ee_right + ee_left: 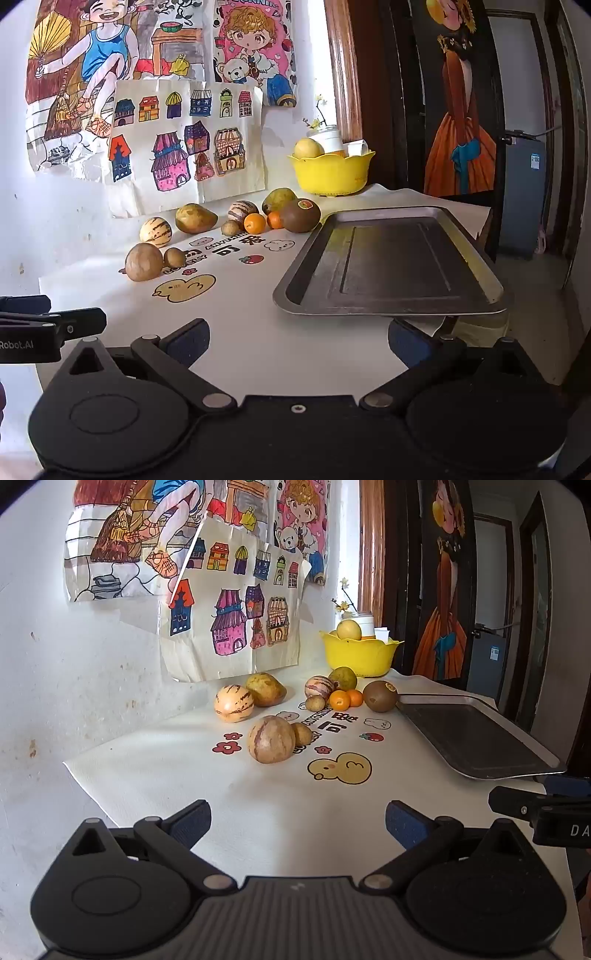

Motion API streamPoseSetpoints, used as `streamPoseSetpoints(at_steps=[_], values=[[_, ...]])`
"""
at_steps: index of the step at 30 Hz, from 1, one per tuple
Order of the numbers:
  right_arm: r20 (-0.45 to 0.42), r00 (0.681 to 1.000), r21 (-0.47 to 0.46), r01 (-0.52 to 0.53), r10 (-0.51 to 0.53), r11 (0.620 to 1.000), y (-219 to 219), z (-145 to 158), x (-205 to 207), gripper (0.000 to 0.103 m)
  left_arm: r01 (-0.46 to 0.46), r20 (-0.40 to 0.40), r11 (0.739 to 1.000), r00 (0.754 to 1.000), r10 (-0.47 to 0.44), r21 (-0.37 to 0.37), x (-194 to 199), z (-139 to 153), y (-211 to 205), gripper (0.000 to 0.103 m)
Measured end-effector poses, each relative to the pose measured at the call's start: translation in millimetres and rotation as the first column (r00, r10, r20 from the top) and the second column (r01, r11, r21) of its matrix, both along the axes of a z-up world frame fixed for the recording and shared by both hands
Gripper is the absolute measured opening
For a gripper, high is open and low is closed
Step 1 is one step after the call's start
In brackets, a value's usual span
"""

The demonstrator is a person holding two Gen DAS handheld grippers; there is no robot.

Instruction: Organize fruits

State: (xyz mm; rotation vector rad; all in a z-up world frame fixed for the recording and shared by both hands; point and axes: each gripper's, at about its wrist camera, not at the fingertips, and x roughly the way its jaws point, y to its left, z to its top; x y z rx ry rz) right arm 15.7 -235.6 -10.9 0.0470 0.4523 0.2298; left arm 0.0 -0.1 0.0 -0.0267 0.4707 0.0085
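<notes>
**Fruit sorting: start position, nothing grasped yet**

Fingers of both tools are standing fully released, with nothing between them. The left gripper (298, 821) is hovering over bare white worktop (184, 794); the right gripper (298, 341) is hovering beside it, its right finger (406, 341) sitting just under the near rim of the dark metal tray (391, 310).

The tray is lying empty on the right side. Left of it, the fruits are resting loose on the printed cloth: nearest is a large striped melon-like fruit (271, 739) touching a small brown one (302, 734). Behind these are lying a pale striped fruit (234, 703) and a mango (266, 689). Further right, a cluster is crowding together: another striped fruit (318, 686), two small oranges (346, 699) and a kiwi (380, 696) just beside the tray's far corner. At the back, a yellow bowl (356, 657) is already holding some fruit.

Judgement: the nearest fruit looks the easiest first pick for the left tool. Approaching it from the open left side, away from its small neighbour, and closing across its middle should be keeping it from rolling.
</notes>
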Motion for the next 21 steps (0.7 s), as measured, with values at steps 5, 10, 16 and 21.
streamPoseSetpoints(at_steps=[5, 10, 16, 21], values=[[-0.002, 1.000, -0.002, 0.000, 0.000, 1.000, 0.6, 0.0, -0.2, 0.103, -0.002, -0.004, 1.000, 1.000, 0.002, -0.001, 0.6, -0.1, -0.1, 0.103], [-0.003, 1.000, -0.005, 0.000, 0.000, 1.000, 0.8, -0.1, -0.2, 0.103, -0.002, -0.004, 1.000, 1.000, 0.002, -0.004, -0.4, -1.3, 1.9, 0.103], [-0.002, 1.000, -0.006, 0.000, 0.000, 1.000, 0.5, -0.1, -0.2, 0.103, -0.002, -0.005, 1.000, 1.000, 0.002, -0.003, -0.1, -0.7, 1.3, 0.103], [-0.002, 1.000, -0.006, -0.001, 0.001, 1.000, 0.9, 0.0, -0.2, 0.103, -0.002, -0.005, 1.000, 1.000, 0.002, -0.002, 0.0, -1.4, 1.1, 0.103]])
